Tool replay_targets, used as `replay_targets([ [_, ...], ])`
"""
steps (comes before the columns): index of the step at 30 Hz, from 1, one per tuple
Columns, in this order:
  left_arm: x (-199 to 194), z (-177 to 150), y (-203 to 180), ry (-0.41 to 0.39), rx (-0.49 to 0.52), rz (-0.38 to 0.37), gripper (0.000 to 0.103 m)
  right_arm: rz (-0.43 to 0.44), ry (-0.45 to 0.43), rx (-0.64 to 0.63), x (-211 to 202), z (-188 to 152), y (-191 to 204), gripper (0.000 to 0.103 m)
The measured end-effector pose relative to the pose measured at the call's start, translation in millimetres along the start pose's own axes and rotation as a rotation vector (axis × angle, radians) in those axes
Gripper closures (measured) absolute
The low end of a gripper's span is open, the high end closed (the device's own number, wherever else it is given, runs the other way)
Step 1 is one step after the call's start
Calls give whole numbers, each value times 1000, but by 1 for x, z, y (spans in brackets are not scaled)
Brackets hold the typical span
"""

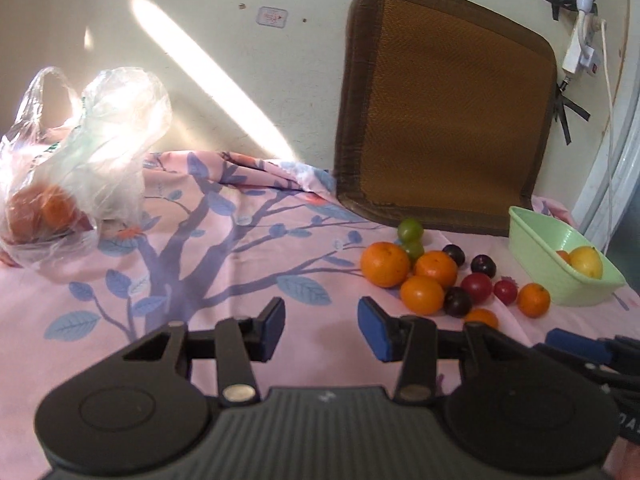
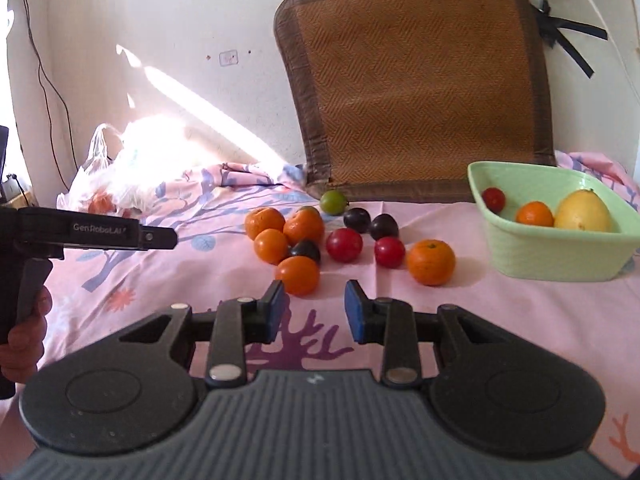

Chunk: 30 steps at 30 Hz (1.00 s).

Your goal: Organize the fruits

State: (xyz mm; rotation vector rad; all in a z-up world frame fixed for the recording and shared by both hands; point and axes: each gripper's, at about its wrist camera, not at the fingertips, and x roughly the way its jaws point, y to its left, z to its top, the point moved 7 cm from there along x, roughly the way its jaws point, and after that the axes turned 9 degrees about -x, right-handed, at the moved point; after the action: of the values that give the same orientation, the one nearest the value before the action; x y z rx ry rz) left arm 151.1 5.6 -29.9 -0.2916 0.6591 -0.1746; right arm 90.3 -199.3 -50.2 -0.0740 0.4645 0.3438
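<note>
Several loose fruits lie on the pink cloth: oranges point(image 2: 298, 275), red plums point(image 2: 344, 244), dark plums point(image 2: 357, 219) and a green fruit point(image 2: 333, 201); the pile also shows in the left wrist view point(image 1: 422, 294). A green basket point(image 2: 548, 256) at the right holds a yellow fruit point(image 2: 583, 213), an orange and a red plum; it also shows in the left wrist view point(image 1: 532, 248). My right gripper point(image 2: 315, 312) is open and empty, just short of the nearest orange. My left gripper point(image 1: 322, 330) is open and empty, left of the pile.
A clear plastic bag point(image 1: 72, 184) with fruit inside sits at the far left. A brown woven cushion point(image 2: 420, 80) leans on the wall behind the fruits. The left gripper's body point(image 2: 92, 234) shows at the left of the right wrist view.
</note>
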Motion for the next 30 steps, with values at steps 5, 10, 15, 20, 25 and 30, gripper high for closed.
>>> replay_targets([
  [5, 18, 1, -25, 67, 5, -89, 64, 3, 44, -91, 25, 4, 10, 67],
  [10, 31, 0, -37, 83, 41, -64, 66, 8, 119, -132, 48, 2, 14, 66],
  [15, 33, 0, -41, 83, 39, -62, 66, 31, 131, -91, 51, 4, 10, 67],
  [20, 33, -1, -41, 89, 40, -42, 66, 19, 116, -31, 40, 1, 2, 78],
  [25, 32, -2, -43, 76, 61, -12, 66, -22, 105, -4, 24, -6, -14, 77],
  [30, 31, -3, -43, 63, 74, 12, 66, -29, 90, -10, 13, -13, -16, 75],
])
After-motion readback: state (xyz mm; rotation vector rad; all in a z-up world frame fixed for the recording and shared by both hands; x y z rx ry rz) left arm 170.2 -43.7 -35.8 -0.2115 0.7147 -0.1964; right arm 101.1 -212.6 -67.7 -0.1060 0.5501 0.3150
